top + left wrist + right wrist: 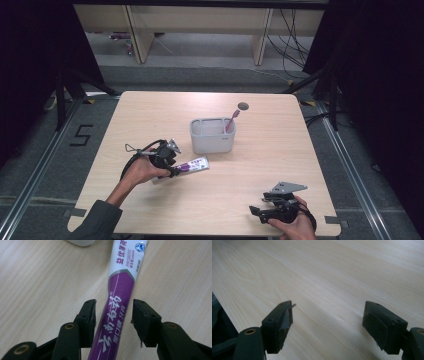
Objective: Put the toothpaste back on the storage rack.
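We are holding the left tongs [113, 315] apart around the toothpaste tube [117, 312] lying on the desk [260, 165] beside the grey bin [212, 136]; right tongs [328, 322] are gaping empty. Closing off-centre risks the tube squirting sideways.

Both grippers, left [172, 167] and right [256, 211], are black with brass-coloured pivot screws, grey three-cornered top plates and trailing black cables; a dark grey sleeve [100, 220] covers the left forearm.

1 tube [194, 164], 1 bin [212, 136] w/ 1 toothbrush [231, 120] in it, 2 tongs [175, 169] [256, 212], all on 1 counter [260, 165].
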